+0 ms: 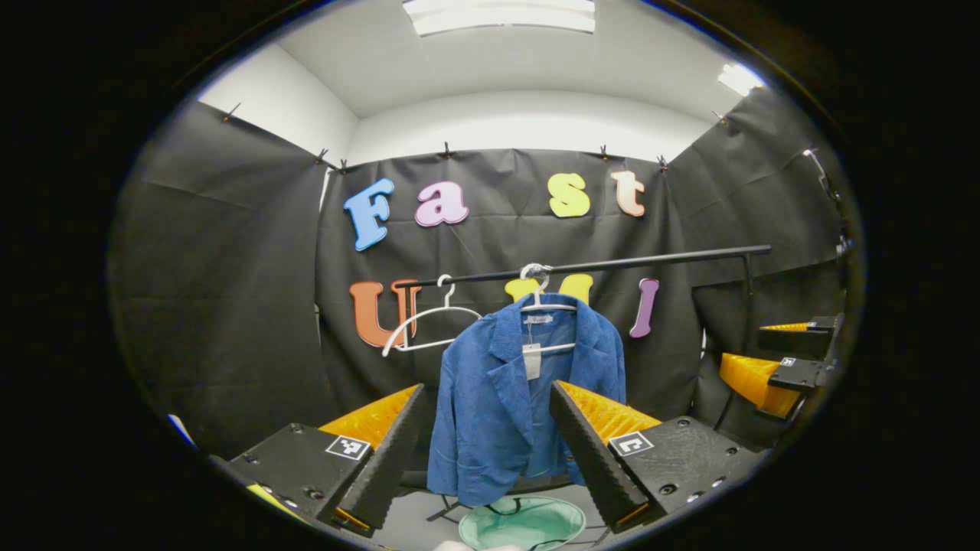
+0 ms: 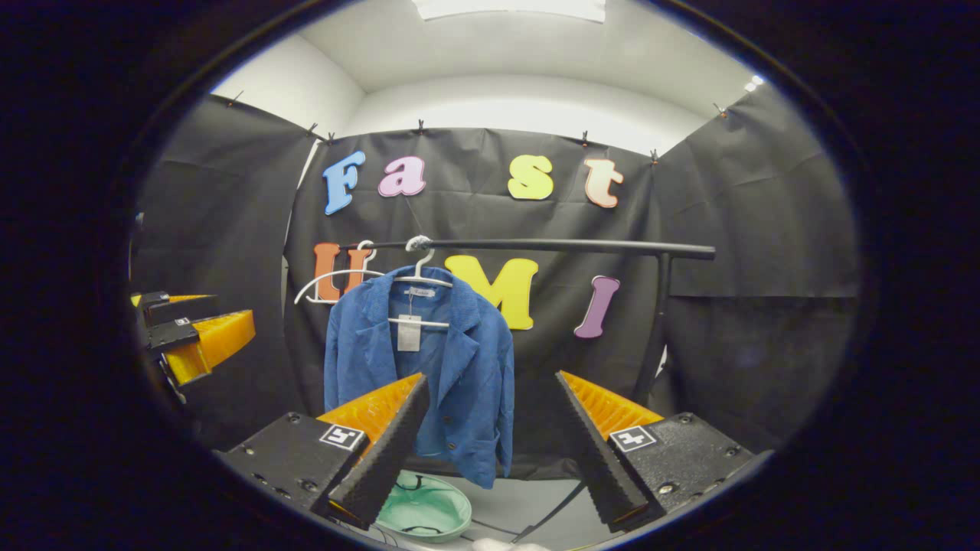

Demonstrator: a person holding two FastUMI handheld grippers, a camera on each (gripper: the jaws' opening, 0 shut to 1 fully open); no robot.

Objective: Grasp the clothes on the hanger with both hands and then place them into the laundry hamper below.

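Ribbed pads face each other across wide gaps: your left tongs (image 1: pixel 486 444) and right tongs (image 2: pixel 490 436) both stand spread, holding nothing, levelled at the rack. Below and ahead, the green laundry hamper (image 1: pixel 522 523) sits on the floor under the garment. Farther off, the blue jacket (image 1: pixel 521 398) hangs on its white hanger (image 1: pixel 545 304) from the black rail (image 1: pixel 612 265), an empty hanger (image 1: pixel 429 321) just beside it. Approach step, I judge; next, bring both tongs forward to pinch the jacket's two sides.

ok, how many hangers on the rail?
2: a bare hanger at the rail's left end, and beside it the hanger holding the blue jacket.
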